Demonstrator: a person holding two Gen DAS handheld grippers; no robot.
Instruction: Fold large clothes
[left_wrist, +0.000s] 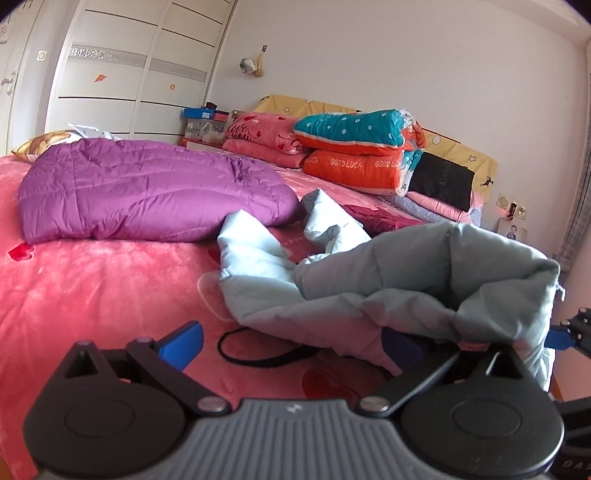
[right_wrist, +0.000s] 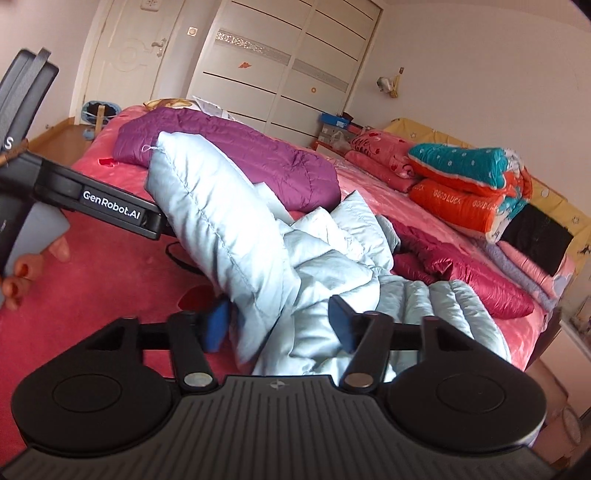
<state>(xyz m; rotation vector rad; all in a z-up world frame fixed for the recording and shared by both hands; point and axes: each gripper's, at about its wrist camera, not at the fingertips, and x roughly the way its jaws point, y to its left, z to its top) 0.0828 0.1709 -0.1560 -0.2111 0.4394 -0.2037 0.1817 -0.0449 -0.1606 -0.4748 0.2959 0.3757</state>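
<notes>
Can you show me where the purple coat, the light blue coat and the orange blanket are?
purple coat (left_wrist: 147, 188), left wrist view, middle of its quilted top.
light blue coat (right_wrist: 229, 229), right wrist view, raised puffy fold.
orange blanket (left_wrist: 354, 171), left wrist view, lettered front.

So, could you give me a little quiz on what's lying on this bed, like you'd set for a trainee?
1. The puffy garment between the right fingers is: A red, B light blue, C black.
2. True or false: the purple jacket lies spread on the pink bed.
3. Which words are printed on the orange quilt?

Key: 1 B. 2 True. 3 Good luck.
</notes>
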